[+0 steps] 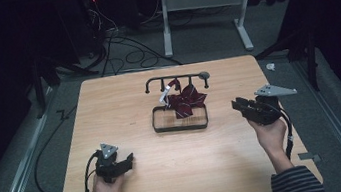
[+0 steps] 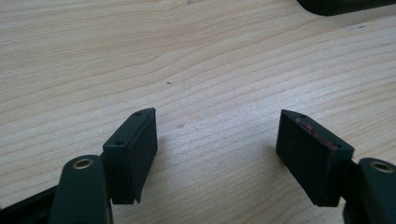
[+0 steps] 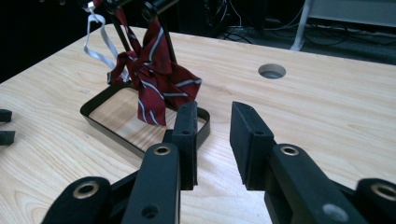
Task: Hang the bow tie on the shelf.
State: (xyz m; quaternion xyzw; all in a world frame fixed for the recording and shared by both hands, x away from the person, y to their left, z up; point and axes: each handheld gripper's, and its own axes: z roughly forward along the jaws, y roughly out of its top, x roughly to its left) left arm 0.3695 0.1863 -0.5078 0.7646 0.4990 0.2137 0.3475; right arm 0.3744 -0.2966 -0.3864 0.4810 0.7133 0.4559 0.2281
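One camera sits high above the person's side and looks forward and down on the whole table. Another rides on the left gripper and looks very close at bare wood. The third rides on the right gripper, low over the table, and faces the black stand. The high camera sees that stand too.

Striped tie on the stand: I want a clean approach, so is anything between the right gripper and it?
Nothing visible. Bare table lies between the open right gripper and the striped tie, which hangs from the stand.
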